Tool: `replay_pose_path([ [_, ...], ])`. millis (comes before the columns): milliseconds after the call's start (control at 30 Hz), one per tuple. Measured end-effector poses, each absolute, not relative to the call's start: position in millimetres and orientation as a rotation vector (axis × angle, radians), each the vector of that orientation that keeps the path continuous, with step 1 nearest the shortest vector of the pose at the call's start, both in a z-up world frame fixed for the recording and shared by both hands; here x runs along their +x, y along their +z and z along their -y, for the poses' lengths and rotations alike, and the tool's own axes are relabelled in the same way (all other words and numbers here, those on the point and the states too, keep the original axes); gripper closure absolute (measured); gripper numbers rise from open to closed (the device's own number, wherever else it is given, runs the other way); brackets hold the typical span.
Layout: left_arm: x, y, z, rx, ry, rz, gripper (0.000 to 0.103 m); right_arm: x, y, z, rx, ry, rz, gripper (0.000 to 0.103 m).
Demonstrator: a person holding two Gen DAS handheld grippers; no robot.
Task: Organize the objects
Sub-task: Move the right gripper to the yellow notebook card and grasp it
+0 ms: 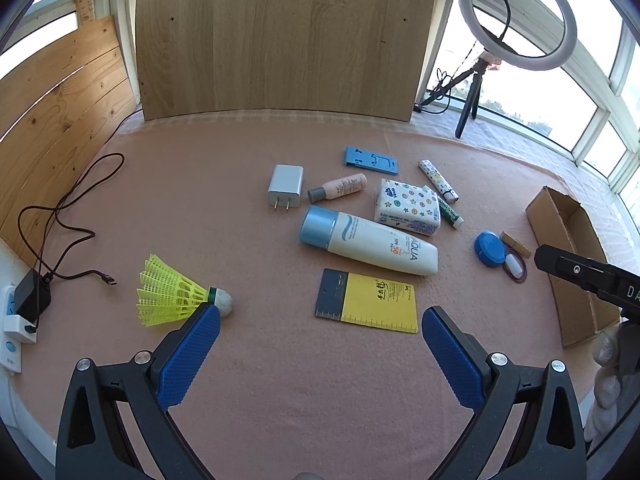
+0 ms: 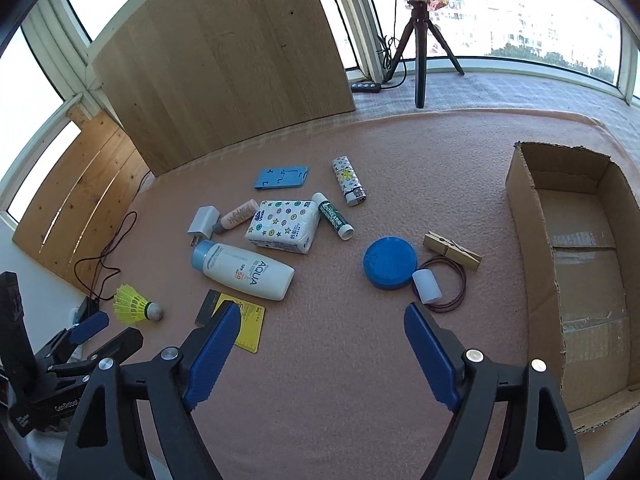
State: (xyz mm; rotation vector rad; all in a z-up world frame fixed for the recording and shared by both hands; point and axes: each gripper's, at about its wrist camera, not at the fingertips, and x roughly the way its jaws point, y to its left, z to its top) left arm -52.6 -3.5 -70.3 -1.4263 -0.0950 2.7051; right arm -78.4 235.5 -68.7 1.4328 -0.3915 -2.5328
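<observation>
A pink surface (image 2: pixel 340 360) carries scattered items beside an empty box (image 2: pixel 580 280); left tongs (image 1: pixel 320 320) and right tongs (image 2: pixel 322 316) both gape, holding nothing.

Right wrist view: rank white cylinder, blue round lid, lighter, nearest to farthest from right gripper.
From the right gripper:
1. White cylinder, just beyond its right finger, on the rubber band.
2. Blue round lid, left of the cylinder, slightly farther.
3. Lighter, far back, past the tissue pack.
</observation>
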Motion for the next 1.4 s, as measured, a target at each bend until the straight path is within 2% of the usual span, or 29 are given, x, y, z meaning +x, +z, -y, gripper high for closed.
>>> replay_pose_path([
  [100,-60,-79,1,-1.440,2.694,0.062,0.005,-90,-74,-224,1.445,-2.455,0.398,0.041],
  [300,-76,-95,1,-1.493,2.644,0.076,0.017,-106,-91,-208,1.495,-2.332,0.463,0.048],
  [367,-77,-99,3,-1.512,2.629,0.096,0.020,-110,-98,-201,1.509,-2.296,0.454,0.048],
  [867,-31,-114,44,-1.606,2.681,0.200,0.020,-133,-127,-117,1.569,-1.985,0.075,0.049],
  [1400,-5,-111,61,-1.621,2.721,0.231,0.020,-153,-145,-69,1.571,-1.929,-0.159,0.049],
])
